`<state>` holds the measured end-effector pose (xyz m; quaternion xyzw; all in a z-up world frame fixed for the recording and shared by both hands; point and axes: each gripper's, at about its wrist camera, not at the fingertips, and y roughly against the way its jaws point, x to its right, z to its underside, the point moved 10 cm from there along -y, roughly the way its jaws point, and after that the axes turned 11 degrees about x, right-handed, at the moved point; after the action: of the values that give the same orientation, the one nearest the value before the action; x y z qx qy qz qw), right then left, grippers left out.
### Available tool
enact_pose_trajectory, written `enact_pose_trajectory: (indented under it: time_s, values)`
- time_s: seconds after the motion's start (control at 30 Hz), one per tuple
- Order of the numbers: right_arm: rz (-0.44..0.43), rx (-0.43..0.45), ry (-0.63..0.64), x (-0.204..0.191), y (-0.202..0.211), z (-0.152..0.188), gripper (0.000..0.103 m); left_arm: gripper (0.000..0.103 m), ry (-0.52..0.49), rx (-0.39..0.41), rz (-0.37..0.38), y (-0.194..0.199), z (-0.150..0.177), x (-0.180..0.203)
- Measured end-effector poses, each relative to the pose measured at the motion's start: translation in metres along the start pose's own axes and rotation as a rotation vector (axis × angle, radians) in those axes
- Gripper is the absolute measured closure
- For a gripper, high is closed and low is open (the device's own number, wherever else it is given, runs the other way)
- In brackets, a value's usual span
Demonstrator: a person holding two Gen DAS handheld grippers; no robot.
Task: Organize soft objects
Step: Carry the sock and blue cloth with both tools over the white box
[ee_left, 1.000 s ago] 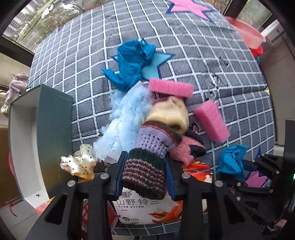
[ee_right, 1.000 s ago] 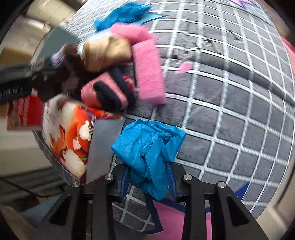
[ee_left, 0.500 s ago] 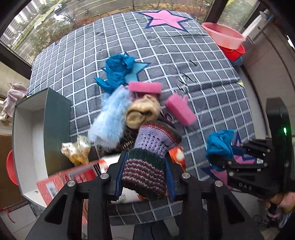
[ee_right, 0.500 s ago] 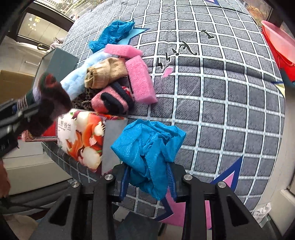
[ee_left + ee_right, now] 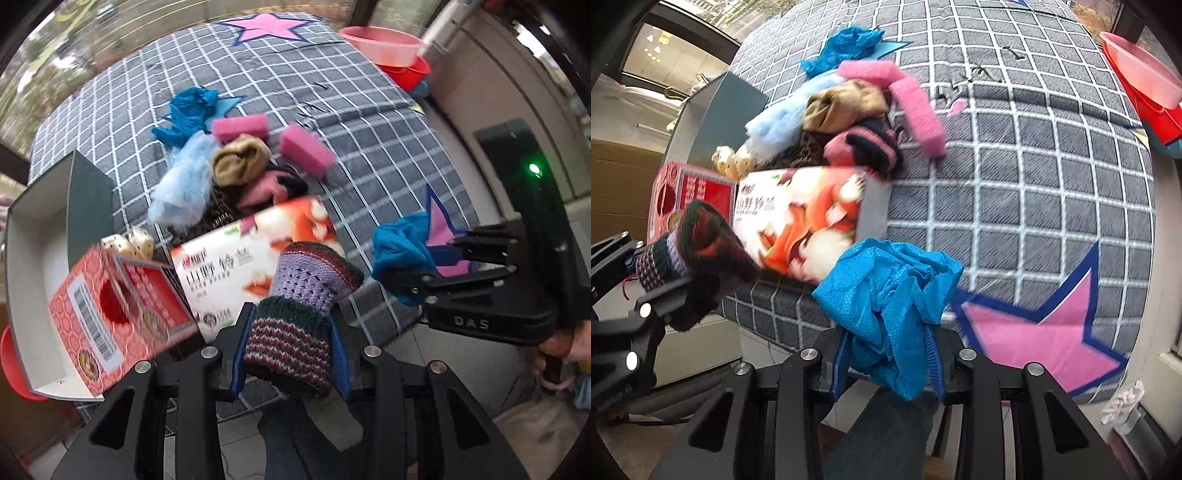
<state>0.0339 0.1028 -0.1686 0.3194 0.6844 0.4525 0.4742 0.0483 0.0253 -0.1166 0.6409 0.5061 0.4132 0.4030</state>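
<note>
My left gripper point(image 5: 288, 332) is shut on a striped purple-and-maroon knitted sock point(image 5: 295, 306), held in the air over the table's near edge. My right gripper point(image 5: 886, 350) is shut on a crumpled blue cloth point(image 5: 890, 291); it also shows in the left wrist view point(image 5: 400, 254). On the checked tablecloth point(image 5: 369, 155) lies a pile: a light blue fluffy piece point(image 5: 184, 184), a tan sock point(image 5: 240, 162), a pink-and-black sock point(image 5: 269, 188), two pink sponges point(image 5: 240, 125) point(image 5: 304, 153), another blue cloth point(image 5: 188, 112) and a cream dotted scrunchie point(image 5: 129, 240).
A white-and-orange printed box point(image 5: 251, 251) and a red box point(image 5: 114, 317) sit at the table's near edge. An open green-sided box point(image 5: 48, 236) stands at the left. Pink and red basins point(image 5: 384, 40) stand at the far right.
Both grippers have pulled back and risen from the table with their loads. The pile looks smaller and farther; the red box has come into view.
</note>
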Motion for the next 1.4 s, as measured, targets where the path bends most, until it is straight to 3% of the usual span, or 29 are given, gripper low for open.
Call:
enact_pose_trajectory:
  time_s: [0.3,0.53,0.8,1.03,1.3,1.4]
  values:
    - [0.040,-0.028,-0.023,-0.071,-0.005,0.042,0.066,0.062,-0.100,0.046,0.096,0.033,0.048,-0.020]
    - [0.029,-0.067,0.091,-0.138,-0.013,0.050,0.066,0.062,-0.038,0.100,0.090,0.063,0.079,-0.070]
    - [-0.019,-0.105,0.297,-0.224,-0.023,0.049,0.066,0.062,0.129,0.157,0.018,0.090,0.115,-0.138]
    - [-0.064,-0.072,0.423,-0.284,-0.013,0.027,0.066,0.062,0.273,0.244,-0.072,0.114,0.114,-0.201]
    - [-0.052,0.008,0.472,-0.341,-0.016,-0.020,0.066,0.062,0.393,0.329,-0.214,0.120,0.097,-0.285]
    - [-0.050,0.023,0.441,-0.350,-0.018,-0.034,0.066,0.062,0.431,0.335,-0.229,0.119,0.098,-0.308]
